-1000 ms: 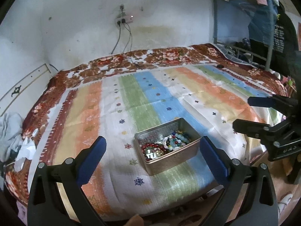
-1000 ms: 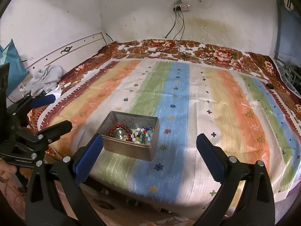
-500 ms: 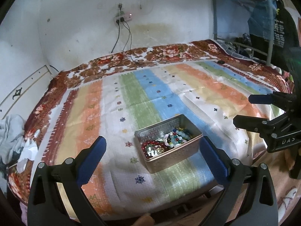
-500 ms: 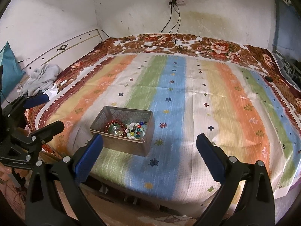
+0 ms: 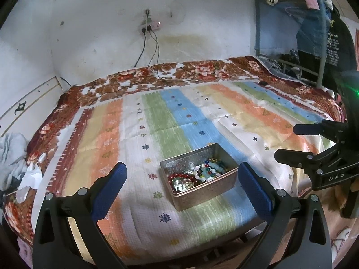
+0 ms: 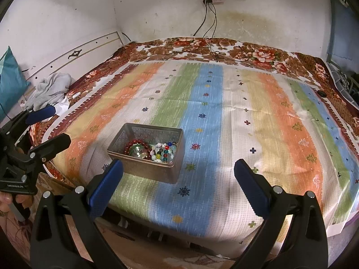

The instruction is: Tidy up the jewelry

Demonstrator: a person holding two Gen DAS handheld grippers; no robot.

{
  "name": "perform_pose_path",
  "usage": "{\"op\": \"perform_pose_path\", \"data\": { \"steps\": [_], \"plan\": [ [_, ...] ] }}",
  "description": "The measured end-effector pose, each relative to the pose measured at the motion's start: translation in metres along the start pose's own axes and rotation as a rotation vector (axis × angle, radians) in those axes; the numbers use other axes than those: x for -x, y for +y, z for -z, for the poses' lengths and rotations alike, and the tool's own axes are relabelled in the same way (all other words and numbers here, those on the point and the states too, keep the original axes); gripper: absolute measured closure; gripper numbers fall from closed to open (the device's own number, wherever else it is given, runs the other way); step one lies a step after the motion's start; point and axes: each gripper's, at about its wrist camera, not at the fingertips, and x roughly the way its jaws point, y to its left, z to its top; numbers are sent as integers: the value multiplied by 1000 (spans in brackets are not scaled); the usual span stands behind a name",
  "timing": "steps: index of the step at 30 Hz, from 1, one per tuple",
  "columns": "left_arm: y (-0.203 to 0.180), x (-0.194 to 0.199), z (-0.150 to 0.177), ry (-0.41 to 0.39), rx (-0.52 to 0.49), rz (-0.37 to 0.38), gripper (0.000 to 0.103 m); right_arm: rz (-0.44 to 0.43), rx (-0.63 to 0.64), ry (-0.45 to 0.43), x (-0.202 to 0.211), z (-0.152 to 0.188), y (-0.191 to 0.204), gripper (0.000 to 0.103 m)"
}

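A silver metal tin (image 5: 202, 188) (image 6: 152, 168) stands open on the striped bed cover near the front edge. Inside lie a red bead bracelet (image 5: 179, 176) (image 6: 134, 144), a multicoloured bead bracelet (image 5: 208, 170) (image 6: 165, 152) and small metal pieces (image 5: 182, 183). My left gripper (image 5: 181, 183) is open and empty, held in front of the tin, above the bed edge. My right gripper (image 6: 178, 179) is open and empty, just right of the tin. Each gripper shows in the other's view: the right gripper (image 5: 289, 142) and the left gripper (image 6: 51, 126).
The striped cover (image 6: 258, 116) lies over a floral blanket (image 6: 258, 53) on the bed. Crumpled grey clothes (image 6: 49, 89) lie at the left edge. Cables (image 6: 213, 44) run down from a wall socket. Clothes hang on a rack (image 5: 314, 22) at the right.
Both grippers have lifted and moved in a little toward the tin. The tin and its beads have not moved. Both grippers stay open.
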Motion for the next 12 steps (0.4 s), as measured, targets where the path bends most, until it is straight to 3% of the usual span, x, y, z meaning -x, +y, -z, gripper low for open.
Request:
{"op": "perform_pose_path", "data": {
  "steps": [12],
  "plan": [
    [4,0,0,1,29,16,6,-1,1,1,0,1,0,5]
  ]
}}
